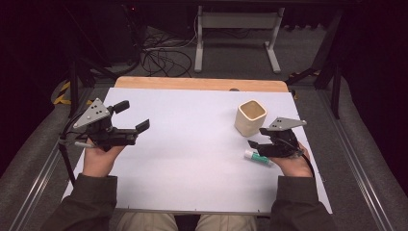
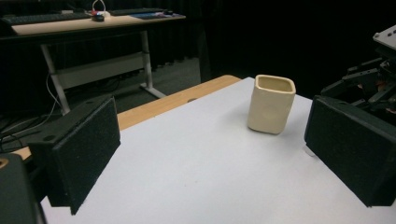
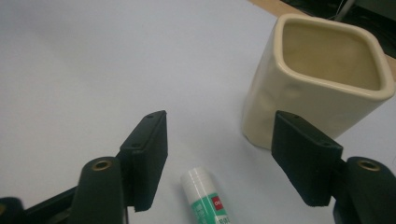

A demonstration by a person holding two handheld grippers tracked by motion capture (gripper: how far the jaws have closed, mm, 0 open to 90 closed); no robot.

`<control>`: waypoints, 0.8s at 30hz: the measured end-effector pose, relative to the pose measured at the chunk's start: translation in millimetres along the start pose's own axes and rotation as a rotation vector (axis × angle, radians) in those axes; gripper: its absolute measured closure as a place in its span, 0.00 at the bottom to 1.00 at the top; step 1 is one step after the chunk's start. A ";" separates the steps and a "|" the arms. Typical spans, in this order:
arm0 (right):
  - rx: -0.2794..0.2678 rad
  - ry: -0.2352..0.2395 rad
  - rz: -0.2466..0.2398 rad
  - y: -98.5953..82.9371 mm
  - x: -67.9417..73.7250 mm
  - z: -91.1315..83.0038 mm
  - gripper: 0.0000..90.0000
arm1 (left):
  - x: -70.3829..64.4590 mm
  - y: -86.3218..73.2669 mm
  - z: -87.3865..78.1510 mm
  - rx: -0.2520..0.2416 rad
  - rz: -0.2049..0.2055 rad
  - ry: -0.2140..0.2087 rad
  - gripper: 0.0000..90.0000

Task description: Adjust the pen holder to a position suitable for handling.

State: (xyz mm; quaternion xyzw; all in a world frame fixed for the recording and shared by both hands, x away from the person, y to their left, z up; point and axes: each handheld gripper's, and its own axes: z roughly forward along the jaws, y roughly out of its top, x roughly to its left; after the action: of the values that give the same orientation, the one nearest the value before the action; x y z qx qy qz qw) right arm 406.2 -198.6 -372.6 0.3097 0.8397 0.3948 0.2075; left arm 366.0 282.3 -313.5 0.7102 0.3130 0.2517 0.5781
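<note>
A: We have the right gripper (image 3: 219, 163) with its jaws apart, straddling the glue stick (image 3: 208, 198), which lies flat on the white table cover (image 1: 192, 159) at the lower middle of the right gripper view, clamped by nothing.

B: And the cream cup (image 3: 322, 79) fills the upper right there, just beside the far jaw. If we close from here, that jaw may knock the cup and shove it off its spot.

A: We also risk the stick rolling away, since it is round and lying on its side.

B: Our left gripper (image 1: 132, 115), at the left of the high view, has its jaws wide apart, holds nothing, and is well apart from both.
</note>
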 end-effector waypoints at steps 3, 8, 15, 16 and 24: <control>0.028 0.002 -0.013 -0.4 -0.9 5.1 0.45 | -1.4 0.0 -0.2 -0.001 0.002 -0.004 0.05; 0.102 0.031 -0.052 -2.9 0.9 19.3 0.47 | -1.0 -0.9 0.5 0.005 0.002 -0.003 0.05; 0.202 0.069 -0.110 -7.7 5.4 36.8 0.50 | -1.1 -2.2 1.9 0.008 0.001 -0.006 0.05; 0.218 0.065 -0.117 -8.4 5.7 38.8 0.51 | -1.4 -2.2 2.1 0.010 0.002 -0.006 0.05; 0.286 0.072 -0.177 -16.3 4.7 54.5 0.56 | -2.6 -3.0 3.8 0.014 0.003 -0.011 0.05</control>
State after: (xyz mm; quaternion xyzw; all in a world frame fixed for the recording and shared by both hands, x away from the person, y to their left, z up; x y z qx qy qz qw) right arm 429.4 -174.4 -418.8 0.2468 0.9182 0.2623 0.1650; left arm 366.6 278.3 -317.2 0.7162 0.3105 0.2467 0.5743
